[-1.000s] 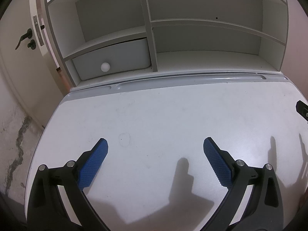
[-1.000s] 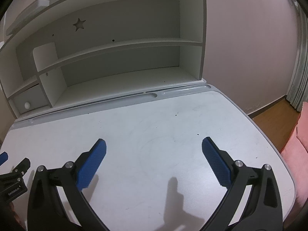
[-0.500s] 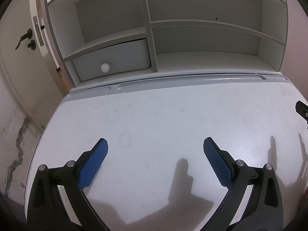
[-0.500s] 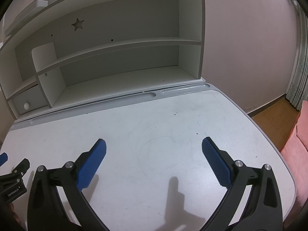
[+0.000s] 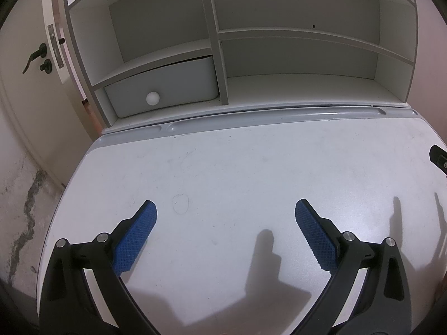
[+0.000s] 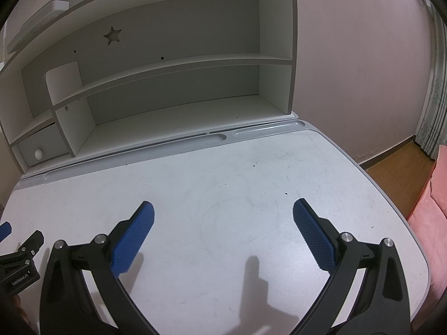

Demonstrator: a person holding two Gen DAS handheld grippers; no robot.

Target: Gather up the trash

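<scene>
No trash shows in either view. My left gripper (image 5: pixel 225 209) is open and empty, its blue pads spread wide above the white desk top (image 5: pixel 237 167). My right gripper (image 6: pixel 223 209) is also open and empty above the same desk top (image 6: pixel 237 173). The left gripper's black body and a blue pad tip show at the left edge of the right wrist view (image 6: pixel 16 248). A black part of the right gripper shows at the right edge of the left wrist view (image 5: pixel 438 157).
A white hutch (image 5: pixel 307 55) with shelves, a star cut-out and a closed drawer with a round knob (image 5: pixel 152 98) stands at the back of the desk. A door (image 5: pixel 33 64) is to the left. A wood floor (image 6: pixel 396 164) and pink cushion (image 6: pixel 435 217) lie to the right.
The right wrist view has shifted slightly, with the hutch sitting a little lower and further left. The left gripper has not visibly moved. Both stay open.
</scene>
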